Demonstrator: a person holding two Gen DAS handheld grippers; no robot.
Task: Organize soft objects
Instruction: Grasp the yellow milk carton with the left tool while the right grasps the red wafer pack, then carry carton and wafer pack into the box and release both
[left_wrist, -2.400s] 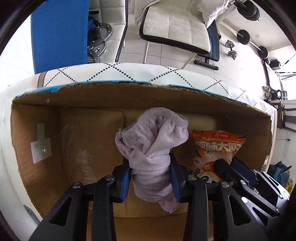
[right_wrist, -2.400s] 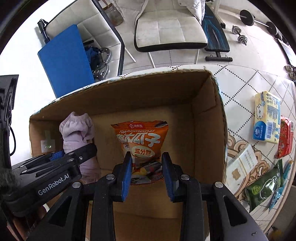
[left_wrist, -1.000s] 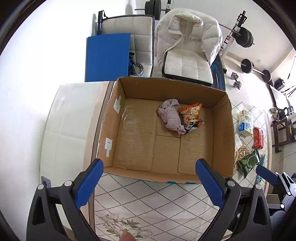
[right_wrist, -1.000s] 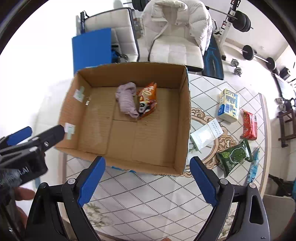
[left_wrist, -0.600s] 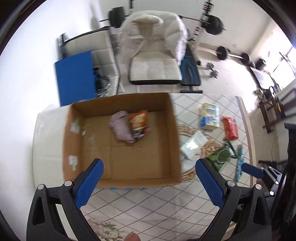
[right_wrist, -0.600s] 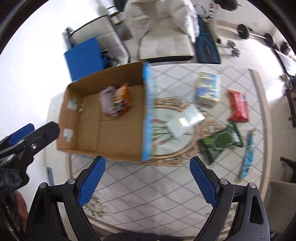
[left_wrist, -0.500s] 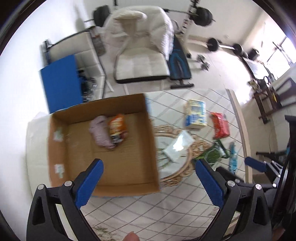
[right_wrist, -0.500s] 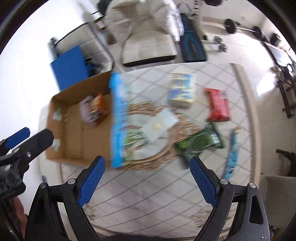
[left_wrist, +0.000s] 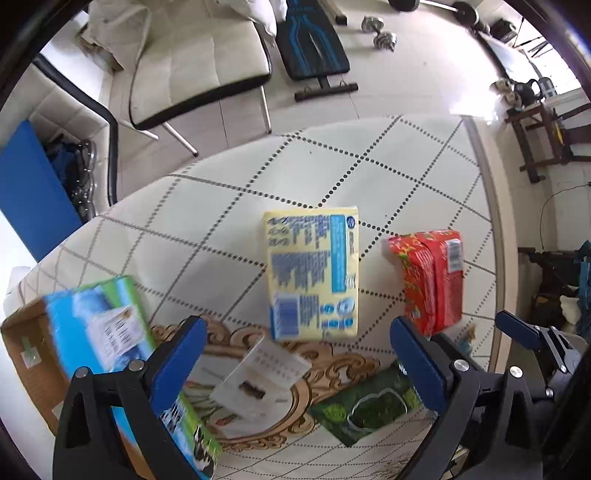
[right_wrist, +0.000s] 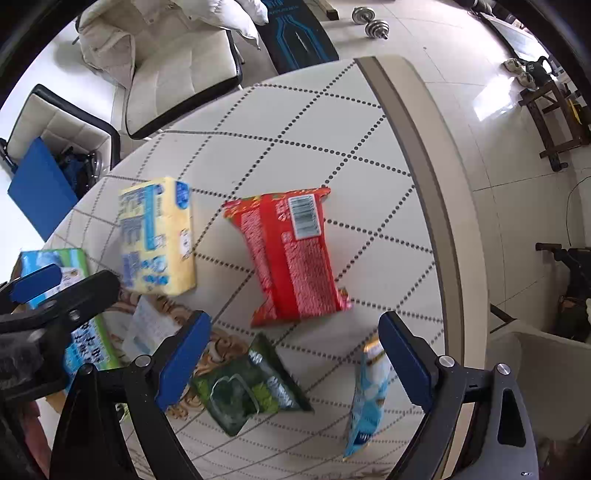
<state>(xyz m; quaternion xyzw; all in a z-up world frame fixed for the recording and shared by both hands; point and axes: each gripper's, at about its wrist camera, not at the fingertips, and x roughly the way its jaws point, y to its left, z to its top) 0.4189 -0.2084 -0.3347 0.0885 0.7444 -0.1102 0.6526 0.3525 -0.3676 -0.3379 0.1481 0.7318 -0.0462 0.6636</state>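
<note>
Above the surface (right_wrist: 295, 122), left gripper (left_wrist: 295, 363) and right gripper (right_wrist: 293, 356) fingers wide open, empty; approach step: next descend onto yellow pack (left_wrist: 314, 273) and red packet (right_wrist: 291, 258).

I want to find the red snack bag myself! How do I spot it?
Look at the round table with dotted diamond lines. Near its middle, right of the yellow pack, lies the red bag. It is the only red one and has a white barcode sticker.
</note>
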